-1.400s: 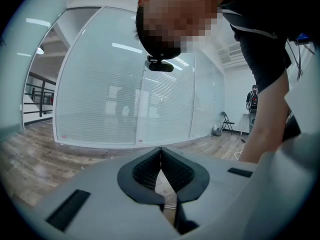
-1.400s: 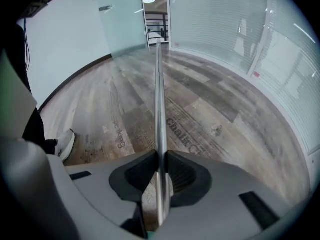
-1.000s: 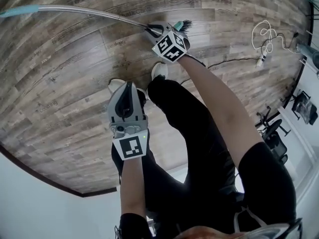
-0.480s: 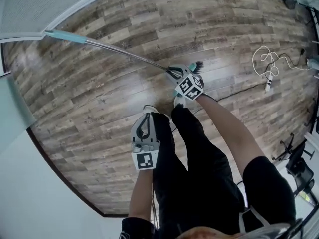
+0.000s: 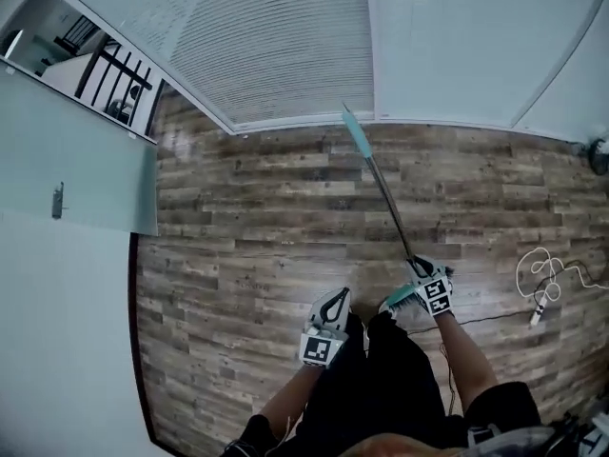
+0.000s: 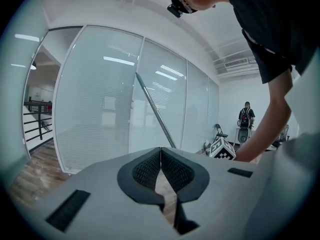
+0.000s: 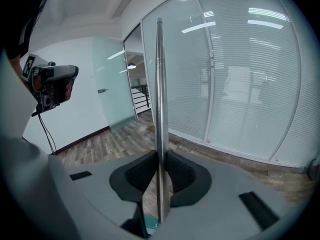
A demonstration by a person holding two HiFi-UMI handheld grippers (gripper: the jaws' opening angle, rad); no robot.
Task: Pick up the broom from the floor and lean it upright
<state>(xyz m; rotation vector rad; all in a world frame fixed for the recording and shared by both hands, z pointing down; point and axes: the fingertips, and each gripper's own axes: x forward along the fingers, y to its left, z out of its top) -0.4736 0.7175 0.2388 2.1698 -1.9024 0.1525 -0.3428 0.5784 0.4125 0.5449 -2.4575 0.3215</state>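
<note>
The broom has a long metal handle point(image 5: 385, 198) with a teal grip point(image 5: 355, 133) at its far end and a teal head point(image 5: 397, 301) near my feet. My right gripper point(image 5: 422, 272) is shut on the handle low down, near the head. In the right gripper view the handle point(image 7: 160, 99) rises steeply between the pads of my right gripper point(image 7: 160, 171). My left gripper point(image 5: 335, 297) hangs beside my leg, shut and empty, apart from the broom. In the left gripper view its pads point(image 6: 150, 166) meet, and the handle point(image 6: 155, 111) slants beyond them.
A glass wall with blinds point(image 5: 285, 46) runs along the far edge of the wood floor point(image 5: 247, 227). A frosted glass door point(image 5: 76, 169) stands at the left. A white cable point(image 5: 542, 279) lies on the floor at the right. A person point(image 6: 245, 117) stands far off by a chair.
Both grippers have risen. The broom handle has swung up from lying low over the floor to slanting toward the glass wall. The head view has tilted up.
</note>
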